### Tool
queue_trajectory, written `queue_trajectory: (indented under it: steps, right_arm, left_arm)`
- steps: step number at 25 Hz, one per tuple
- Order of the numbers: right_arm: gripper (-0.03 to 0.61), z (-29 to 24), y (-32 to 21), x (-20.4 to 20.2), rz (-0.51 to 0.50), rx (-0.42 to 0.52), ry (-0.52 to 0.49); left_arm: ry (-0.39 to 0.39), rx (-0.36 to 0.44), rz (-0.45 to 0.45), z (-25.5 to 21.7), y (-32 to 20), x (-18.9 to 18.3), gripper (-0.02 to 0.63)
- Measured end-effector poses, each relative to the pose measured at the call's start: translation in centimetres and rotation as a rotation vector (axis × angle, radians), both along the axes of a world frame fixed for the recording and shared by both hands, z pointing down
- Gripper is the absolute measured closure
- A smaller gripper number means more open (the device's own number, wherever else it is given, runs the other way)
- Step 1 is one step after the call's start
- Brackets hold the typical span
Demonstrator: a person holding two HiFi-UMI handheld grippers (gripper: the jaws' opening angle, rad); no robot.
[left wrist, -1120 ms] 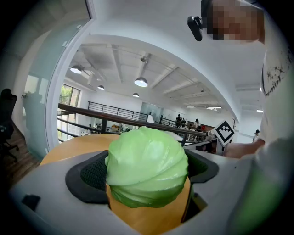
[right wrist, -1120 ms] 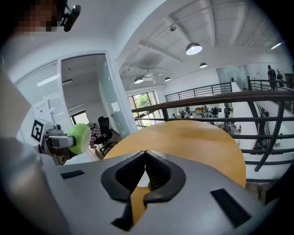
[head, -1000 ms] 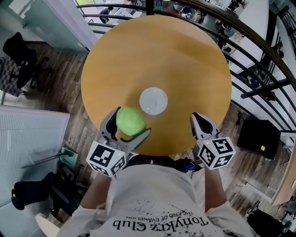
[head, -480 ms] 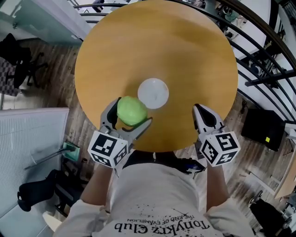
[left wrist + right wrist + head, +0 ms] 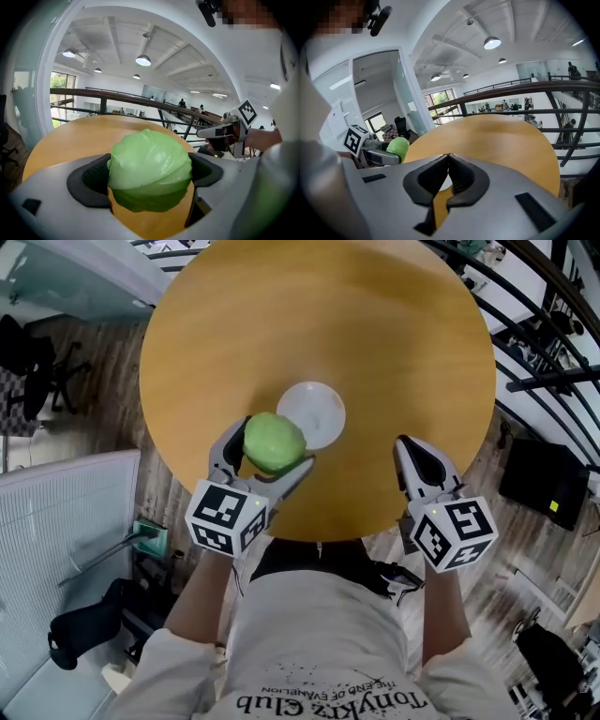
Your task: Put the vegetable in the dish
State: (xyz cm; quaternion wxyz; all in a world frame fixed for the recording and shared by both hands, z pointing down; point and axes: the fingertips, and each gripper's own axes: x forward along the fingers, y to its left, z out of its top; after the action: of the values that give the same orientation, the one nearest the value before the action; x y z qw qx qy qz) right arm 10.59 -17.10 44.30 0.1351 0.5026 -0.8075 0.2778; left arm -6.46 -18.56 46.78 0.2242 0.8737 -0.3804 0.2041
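A green cabbage (image 5: 273, 442) is clamped between the jaws of my left gripper (image 5: 265, 451), held above the round wooden table (image 5: 375, 343) at the near left edge of the white dish (image 5: 317, 412). The left gripper view shows the cabbage (image 5: 149, 168) filling the gap between both jaws. My right gripper (image 5: 416, 457) hovers over the table's near right edge, jaws shut with nothing between them. In the right gripper view the closed tips (image 5: 448, 157) hide most of the dish, and the cabbage (image 5: 398, 146) shows at the left.
The tabletop (image 5: 511, 140) carries only the dish. A dark metal railing (image 5: 534, 334) curves round the table's far and right side. Wood flooring and a black office chair (image 5: 19, 343) lie at the left, a black box (image 5: 544, 479) at the right.
My left gripper has carried the cabbage forward and right, from the table's near edge up to the dish's rim. The right gripper has kept its place, shut.
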Motion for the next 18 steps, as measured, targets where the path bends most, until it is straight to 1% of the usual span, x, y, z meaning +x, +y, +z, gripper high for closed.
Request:
queue_trajectory:
  steps: [12, 18]
  right_arm:
    - [0.554, 3.6, -0.3, 0.8, 0.02, -0.057, -0.017]
    - [0.554, 4.8, -0.6, 1.6, 0.035, -0.076, -0.029]
  left_arm:
    - [-0.107, -0.092, 0.09, 6.6, -2.0, 2.6, 0.114]
    - [-0.187, -0.136, 0.145, 9.8, -3.2, 3.7, 0.114]
